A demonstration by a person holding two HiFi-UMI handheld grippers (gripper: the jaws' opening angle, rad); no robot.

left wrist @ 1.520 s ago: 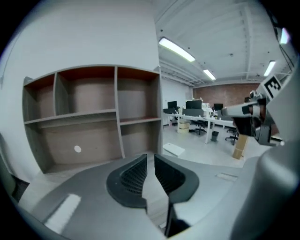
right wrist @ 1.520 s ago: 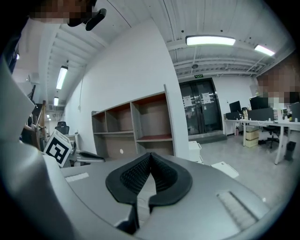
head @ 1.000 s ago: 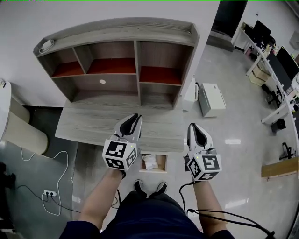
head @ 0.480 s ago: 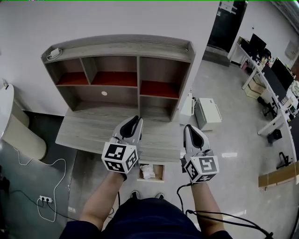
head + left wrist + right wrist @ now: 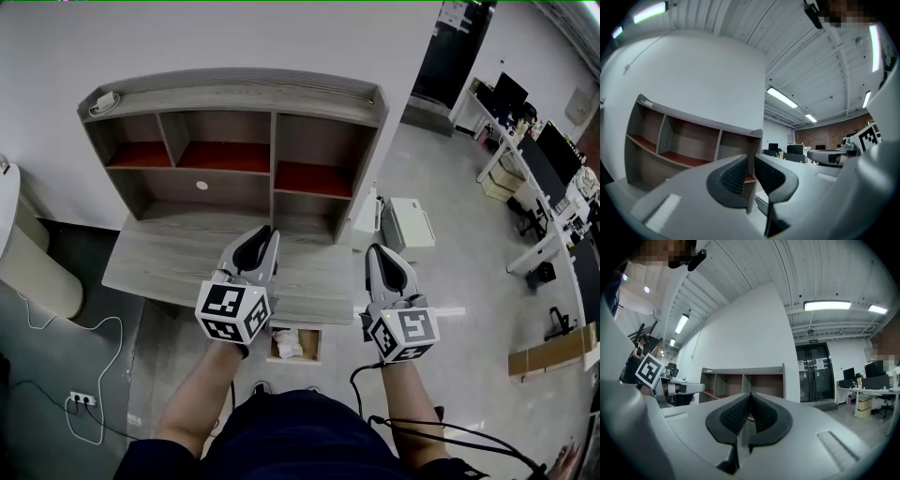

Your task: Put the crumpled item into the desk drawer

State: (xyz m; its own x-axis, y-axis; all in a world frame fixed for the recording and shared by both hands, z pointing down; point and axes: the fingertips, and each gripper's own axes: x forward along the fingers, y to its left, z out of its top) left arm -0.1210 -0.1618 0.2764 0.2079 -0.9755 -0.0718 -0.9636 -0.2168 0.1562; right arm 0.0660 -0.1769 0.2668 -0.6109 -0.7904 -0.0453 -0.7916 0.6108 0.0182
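Both grippers sit slightly higher and further left in the head view than a second ago, and the shoes that showed below the drawer are now almost covered by the person's dark clothing. In that view the left gripper (image 5: 265,232) and the right gripper (image 5: 378,251) hover side by side over the front edge of the grey wooden desk (image 5: 169,262), at the frame's centre. Behind them stands the shelf unit (image 5: 272,103) with red-floored compartments. Just below the desk edge, between the two forearms, the drawer (image 5: 318,345) stands open, and the crumpled item (image 5: 285,347), white, lies inside it, well apart from both grippers. A white box (image 5: 410,222) sits on the floor to the right of the desk, and a power strip (image 5: 77,399) lies at lower left.

The left gripper view shows the left gripper (image 5: 751,161) with its dark ribbed pads (image 5: 732,177) a narrow slit apart and nothing between them; the shelf unit (image 5: 679,140) fills the left half, with the right gripper's body at right.

The right gripper view shows the right gripper (image 5: 750,397) with its pads (image 5: 761,414) pressed together at the tip, holding nothing. The shelf unit (image 5: 745,379) stands beyond them, dark double doors (image 5: 813,373) to its right.
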